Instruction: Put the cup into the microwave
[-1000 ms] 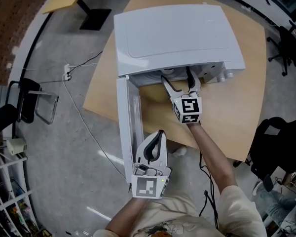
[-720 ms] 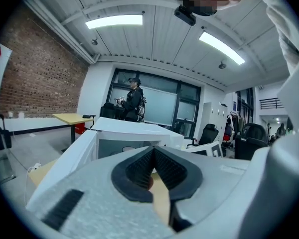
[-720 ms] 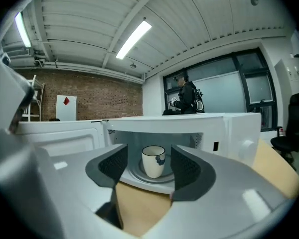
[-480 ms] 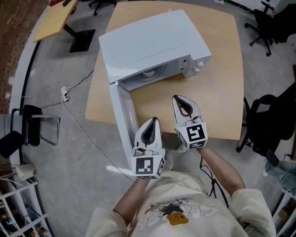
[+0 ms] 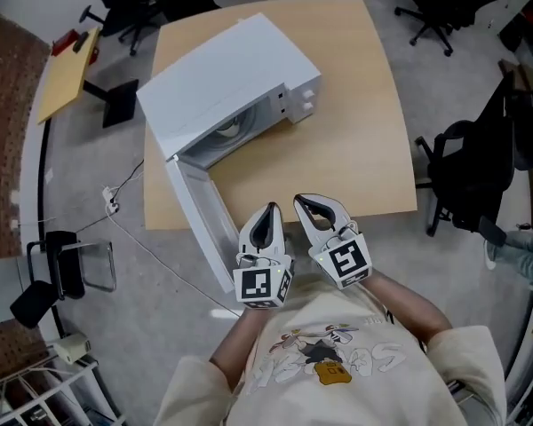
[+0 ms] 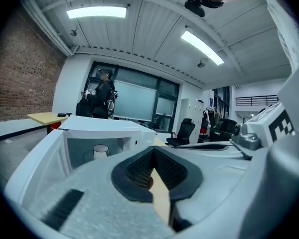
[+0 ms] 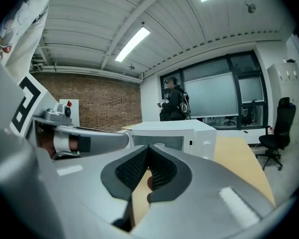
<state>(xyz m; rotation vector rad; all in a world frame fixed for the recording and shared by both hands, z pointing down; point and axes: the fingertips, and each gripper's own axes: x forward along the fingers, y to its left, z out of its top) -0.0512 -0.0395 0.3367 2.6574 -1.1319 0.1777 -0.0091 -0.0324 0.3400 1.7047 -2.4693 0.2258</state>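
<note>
The white microwave (image 5: 222,78) stands at the back left of the wooden table (image 5: 355,140) with its door (image 5: 200,220) swung open toward me. A white cup (image 6: 100,151) stands upright inside the cavity, dimly visible as a pale round shape (image 5: 234,130) in the head view and as a cup rim (image 7: 159,145) in the right gripper view. Both grippers hover side by side at the table's near edge, well back from the microwave. My left gripper (image 5: 270,211) is shut and empty, just right of the door's free end. My right gripper (image 5: 302,202) is also shut on nothing.
Black office chairs (image 5: 466,162) stand right of the table and beyond it. A cable (image 5: 133,229) runs over the grey floor at the left, near a folded chair (image 5: 58,269). A person (image 6: 104,96) stands far back by the windows.
My right gripper pulled back out of the microwave opening to the table's near edge and its jaws closed empty. The left gripper shifted forward beside it. The cup stays inside.
</note>
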